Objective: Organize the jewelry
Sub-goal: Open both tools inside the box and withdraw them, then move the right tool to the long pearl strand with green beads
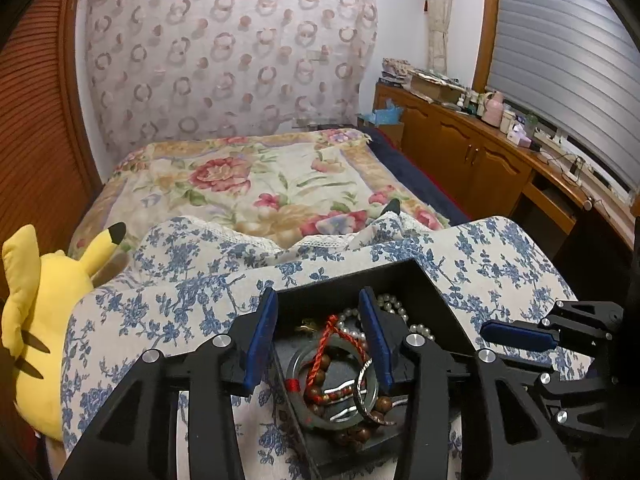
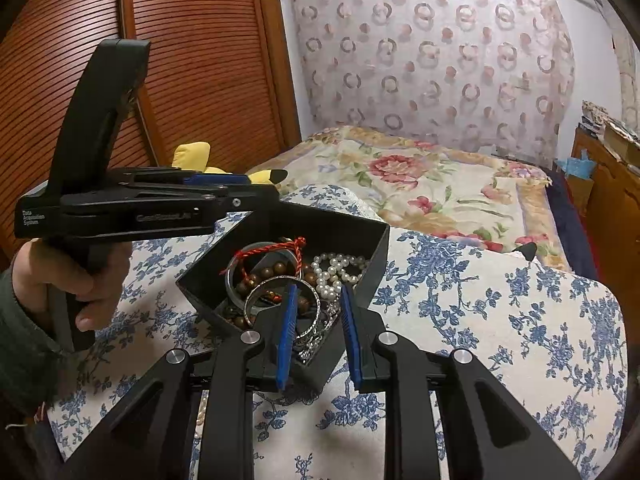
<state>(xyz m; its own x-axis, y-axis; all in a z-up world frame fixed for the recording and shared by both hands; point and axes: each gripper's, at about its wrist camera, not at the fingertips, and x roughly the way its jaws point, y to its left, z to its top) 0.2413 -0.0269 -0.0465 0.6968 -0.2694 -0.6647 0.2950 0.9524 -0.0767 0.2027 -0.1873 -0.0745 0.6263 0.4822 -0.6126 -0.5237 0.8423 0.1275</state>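
A black open jewelry box (image 1: 340,284) (image 2: 376,240) sits on a blue-flowered cloth. It holds a pearl necklace (image 1: 390,306) (image 2: 336,270), brown wooden beads (image 1: 316,394) (image 2: 276,270), a grey-green bangle (image 1: 298,360), a silver bangle (image 2: 280,282), and a red cord (image 1: 326,334) (image 2: 280,246). My left gripper (image 1: 320,304) is open, its blue pads straddling the box's left wall and interior. My right gripper (image 2: 318,290) is open over the box's near corner, empty; it also shows in the left wrist view (image 1: 516,334). The left gripper shows side-on in the right wrist view (image 2: 216,180).
The flowered surface (image 2: 500,320) lies at the foot of a bed with a floral blanket (image 1: 256,176). A yellow Pikachu plush (image 1: 36,308) lies at the left. A wooden cabinet (image 1: 472,152) with clutter runs along the right wall. A slatted wooden door (image 2: 180,60) stands at the left.
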